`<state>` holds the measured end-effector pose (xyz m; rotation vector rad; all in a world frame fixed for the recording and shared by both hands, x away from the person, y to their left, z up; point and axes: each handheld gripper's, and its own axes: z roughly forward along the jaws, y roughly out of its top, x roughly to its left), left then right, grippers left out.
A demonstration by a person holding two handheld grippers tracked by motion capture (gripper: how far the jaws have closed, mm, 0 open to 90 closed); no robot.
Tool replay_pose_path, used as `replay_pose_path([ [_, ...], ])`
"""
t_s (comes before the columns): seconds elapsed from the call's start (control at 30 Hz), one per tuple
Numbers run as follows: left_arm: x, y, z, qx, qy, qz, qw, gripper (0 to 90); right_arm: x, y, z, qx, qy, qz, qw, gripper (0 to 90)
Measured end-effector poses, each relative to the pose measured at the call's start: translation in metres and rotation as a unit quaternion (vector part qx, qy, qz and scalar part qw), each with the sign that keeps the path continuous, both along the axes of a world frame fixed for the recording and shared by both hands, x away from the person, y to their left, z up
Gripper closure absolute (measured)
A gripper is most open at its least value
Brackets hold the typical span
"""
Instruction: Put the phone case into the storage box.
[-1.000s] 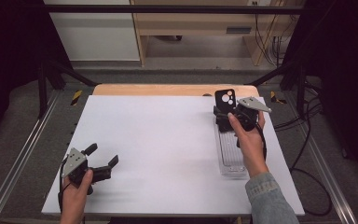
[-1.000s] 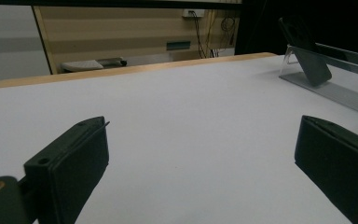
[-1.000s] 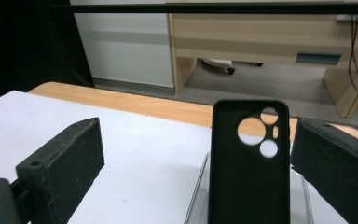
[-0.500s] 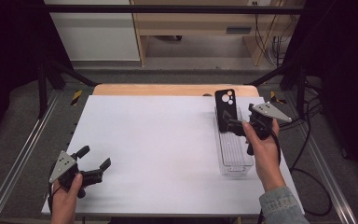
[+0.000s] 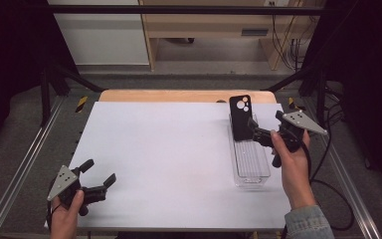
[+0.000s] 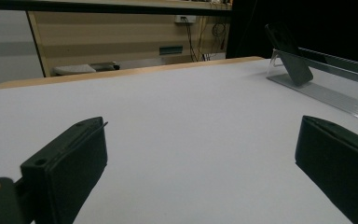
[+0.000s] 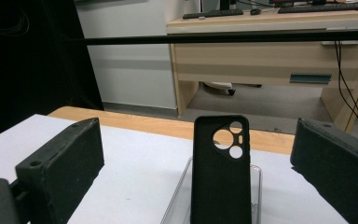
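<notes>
High view: one clear tray (image 5: 251, 167) near the bench (image 5: 169, 149) right edge, w/ one black phone case (image 5: 240, 117) propped upright at its far end. Right hand-held gripper (image 5: 259, 134) sits just beside the case, jaws apart, nothing between them. Right gripper view: case (image 7: 221, 168) stands between the spread jaws. Left hand-held gripper (image 5: 98, 179) at the near left corner, jaws apart, well away from the tray.

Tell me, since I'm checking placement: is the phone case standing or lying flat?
Standing: the phone case leans upright in the clear tray, its camera cutouts on top.
</notes>
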<state>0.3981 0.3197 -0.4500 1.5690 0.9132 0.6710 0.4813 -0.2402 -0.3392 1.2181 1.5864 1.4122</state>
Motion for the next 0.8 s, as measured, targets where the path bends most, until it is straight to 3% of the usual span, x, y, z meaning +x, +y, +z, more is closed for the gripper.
replay_pose_path([
  [0.23,0.0,0.005,0.0,-0.012,0.001,0.009,0.9999,2.4,-0.008,-0.01,0.004,-0.001,-0.005,-0.011,0.9999,2.9],
  [0.5,0.001,0.003,-0.001,-0.008,0.003,0.003,1.0,2.4,-0.017,-0.021,0.009,0.0,-0.011,-0.031,0.9995,3.2],
  [0.8,0.001,0.003,-0.002,-0.007,0.006,0.006,0.9999,2.5,-0.025,-0.033,0.007,-0.003,-0.014,-0.031,0.9994,2.9],
])
